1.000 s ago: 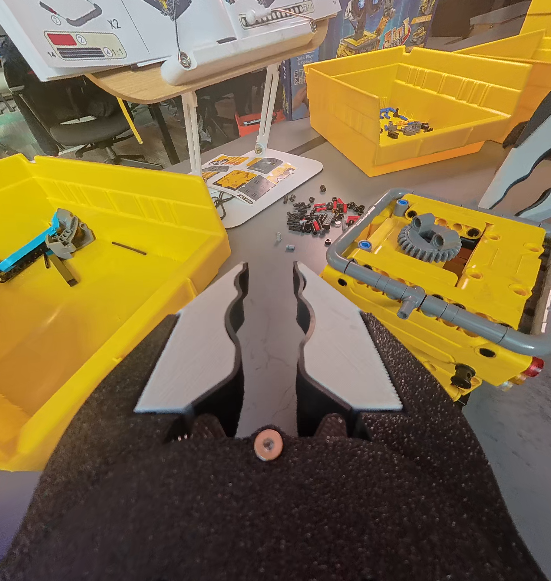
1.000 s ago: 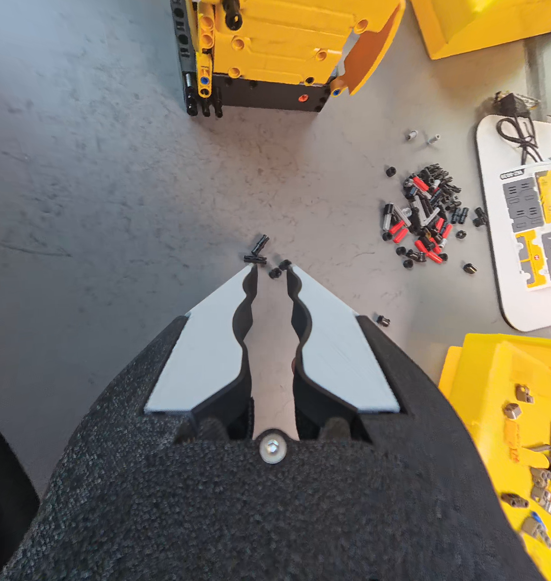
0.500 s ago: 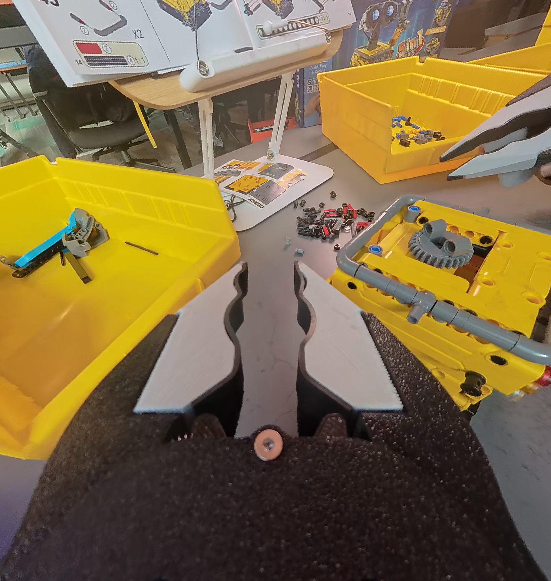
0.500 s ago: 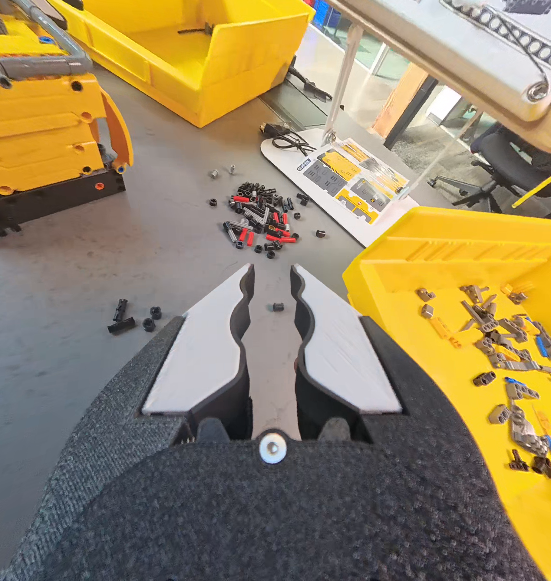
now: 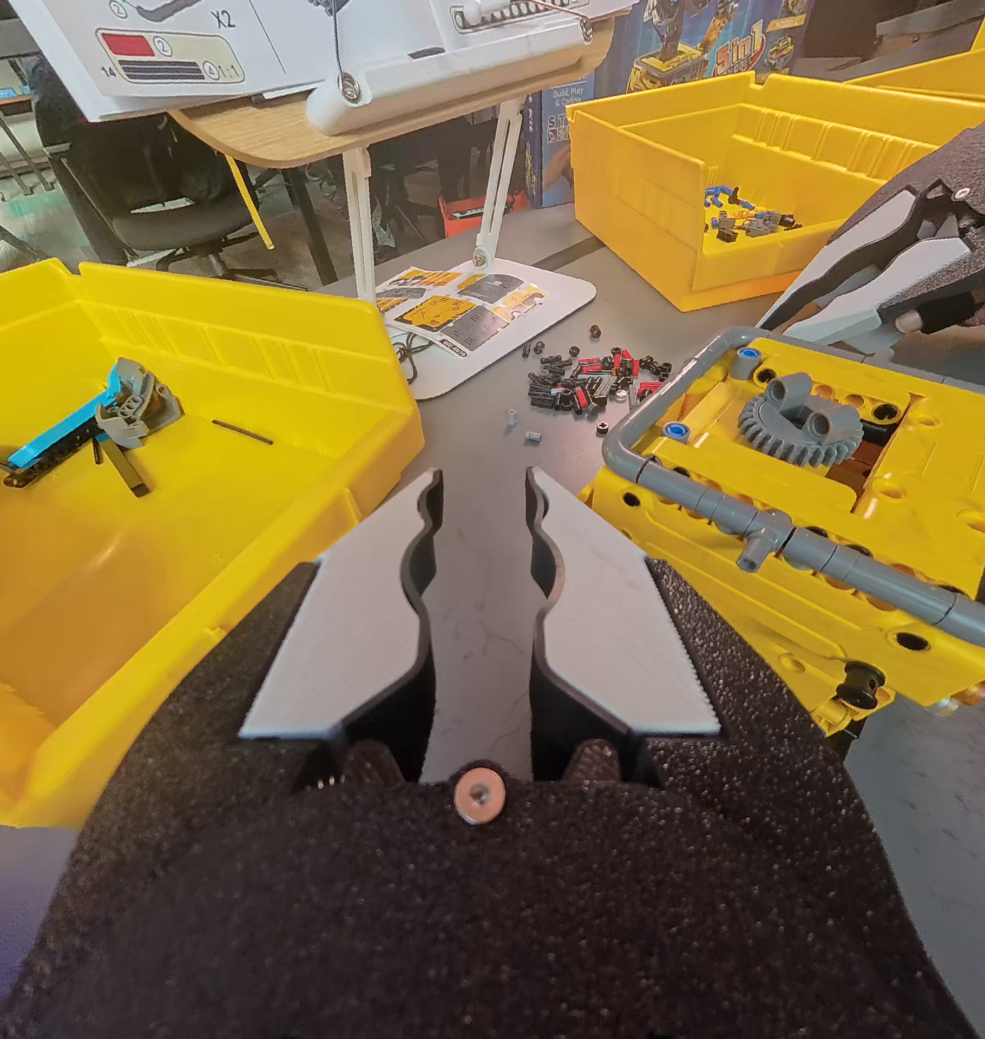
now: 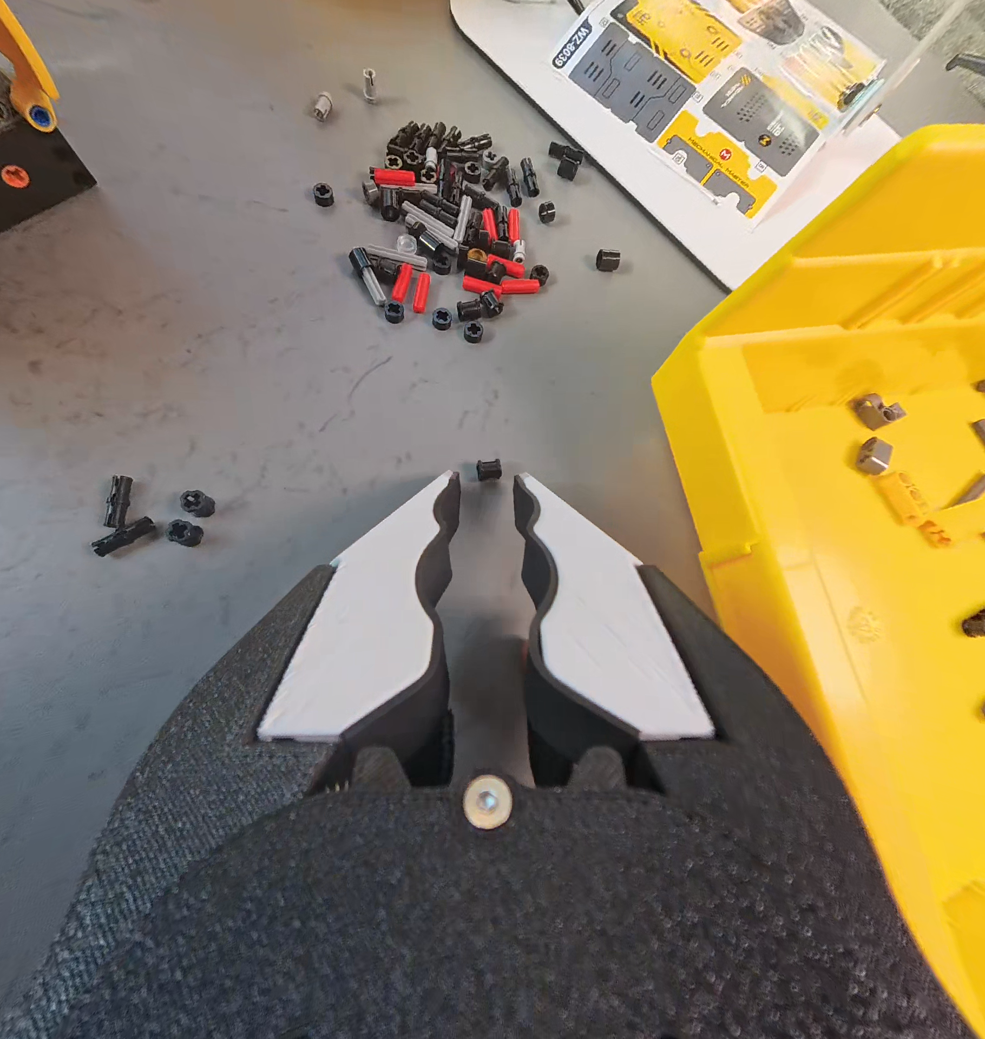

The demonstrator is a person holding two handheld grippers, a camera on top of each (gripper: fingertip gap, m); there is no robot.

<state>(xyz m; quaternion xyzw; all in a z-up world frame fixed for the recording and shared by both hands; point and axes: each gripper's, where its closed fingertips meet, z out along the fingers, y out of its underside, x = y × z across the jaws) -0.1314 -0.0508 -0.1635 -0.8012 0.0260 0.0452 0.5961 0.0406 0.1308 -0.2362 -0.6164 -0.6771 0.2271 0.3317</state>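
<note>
On the grey tabletop, the right gripper points down at a lone black bushing, which lies just beyond its fingertips, in line with the gap. Its jaws are spread and empty. To its left, apart from it, sit four loose black pins and bushings. Farther ahead lies the main pile of black, red and grey connectors. A yellow parts bin holding small grey and yellow pieces stands just beside the right finger.

The left gripper hovers over bare table, jaws also spread, holding nothing. It sits between a large yellow bin on its left and a yellow brick-built chassis on its right.

Only the left wrist view shows the chassis top — a grey bevel gear framed by a grey tube rail — and the blue-and-grey subassembly inside the large bin. It also shows the instruction booklet on a stand and the right gripper seen from outside, above the chassis's far corner.

Only the right wrist view resolves the lone bushing and the four-piece cluster. Both views show the sticker sheet on the stand's white base.
</note>
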